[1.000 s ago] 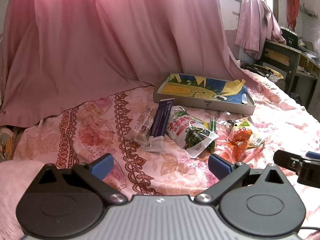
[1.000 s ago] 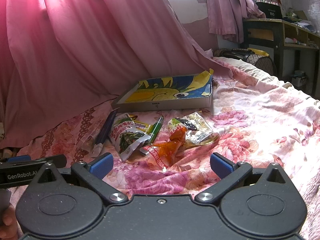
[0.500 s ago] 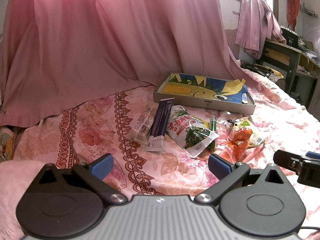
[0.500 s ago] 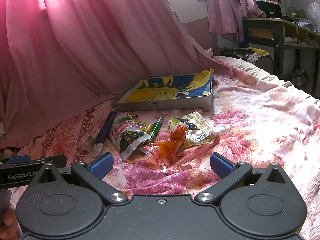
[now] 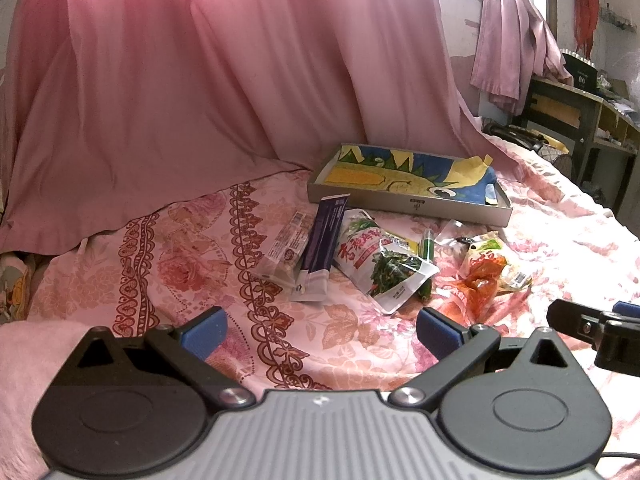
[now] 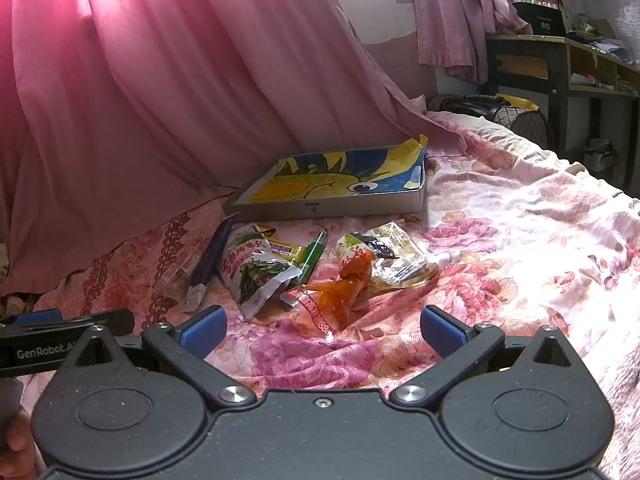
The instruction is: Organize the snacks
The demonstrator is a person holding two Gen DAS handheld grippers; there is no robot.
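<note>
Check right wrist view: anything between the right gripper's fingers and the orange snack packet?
Nothing. In the right wrist view only bare floral bedsheet lies between the right gripper, fingers spread, and the orange snack packet.

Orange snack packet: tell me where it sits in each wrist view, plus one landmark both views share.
Left wrist: orange packet lies right of centre, at the right end of the snack pile.
Right wrist: orange packet lies at centre, nearest the camera.
Shared landmark: the tray with the fish picture, behind the pile.
</note>
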